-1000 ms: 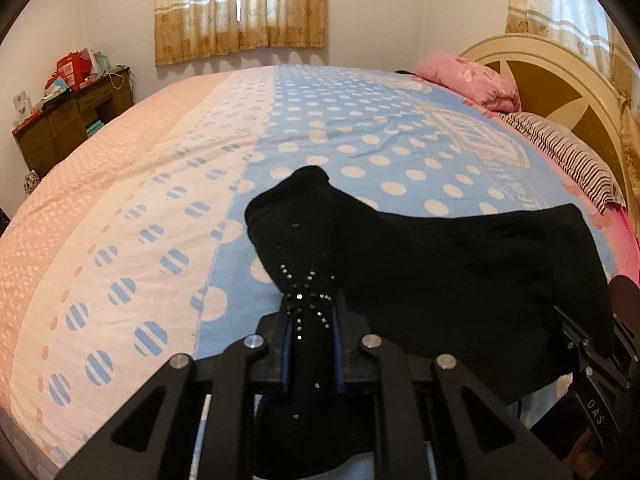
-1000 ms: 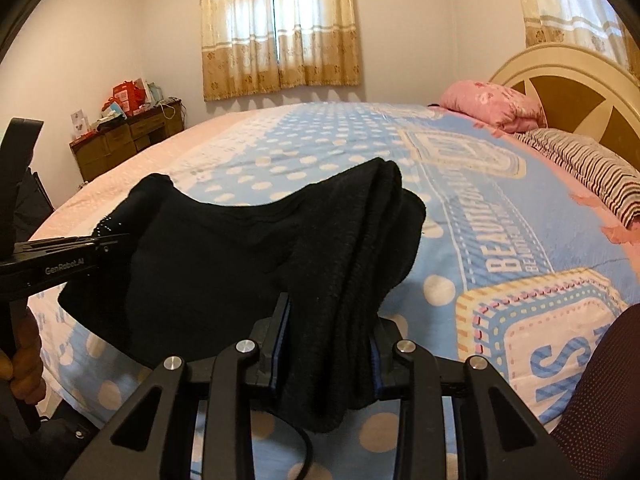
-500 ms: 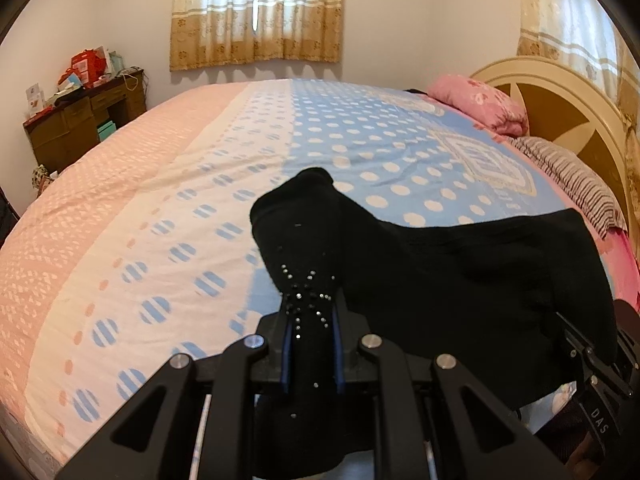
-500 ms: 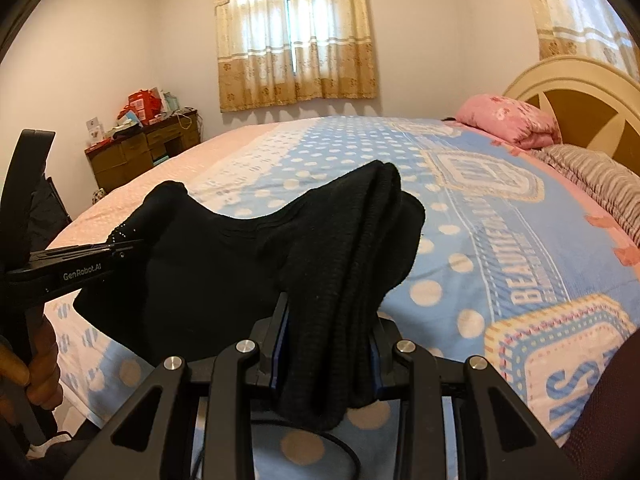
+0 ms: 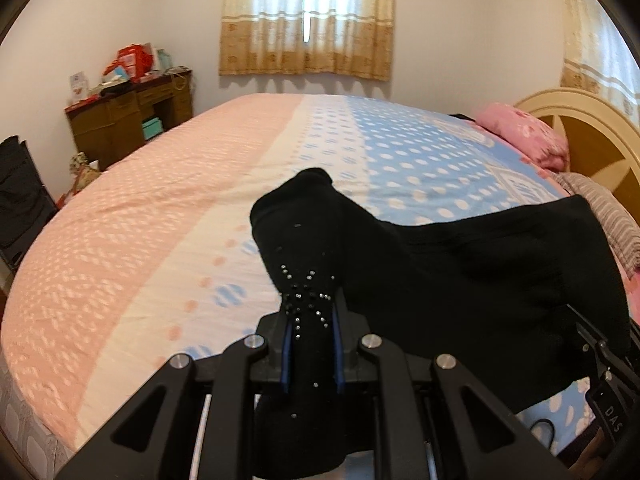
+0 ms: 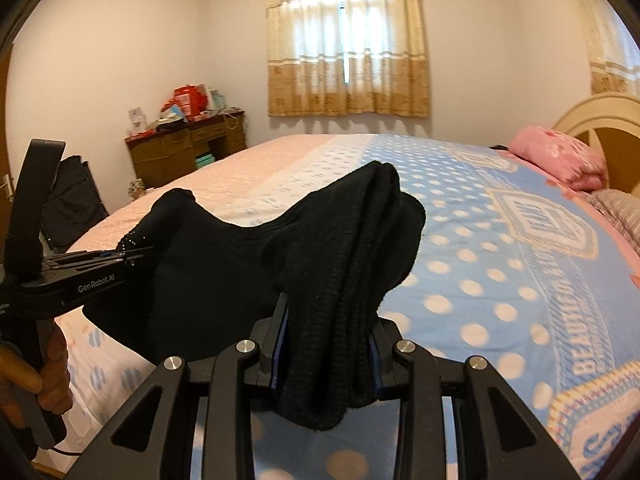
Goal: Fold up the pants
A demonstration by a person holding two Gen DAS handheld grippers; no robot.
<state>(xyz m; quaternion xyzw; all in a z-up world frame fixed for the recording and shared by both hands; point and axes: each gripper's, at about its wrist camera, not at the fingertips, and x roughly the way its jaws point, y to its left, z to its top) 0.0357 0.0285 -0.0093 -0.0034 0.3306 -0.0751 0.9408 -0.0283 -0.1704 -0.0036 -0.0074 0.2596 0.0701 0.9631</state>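
Note:
Black knit pants hang stretched between my two grippers above the near edge of the bed. My left gripper is shut on one bunched end, which carries small rhinestones. My right gripper is shut on the other thick, folded end of the pants. The left gripper also shows at the left in the right wrist view, and part of the right gripper at the far right in the left wrist view. The cloth sags between them.
The bed has a pink, white and blue dotted cover. A pink pillow and a striped pillow lie by the headboard. A wooden desk with clutter stands at the far left wall.
Both grippers have risen and tilted up with the pants still held. More of the window and the wall now shows.

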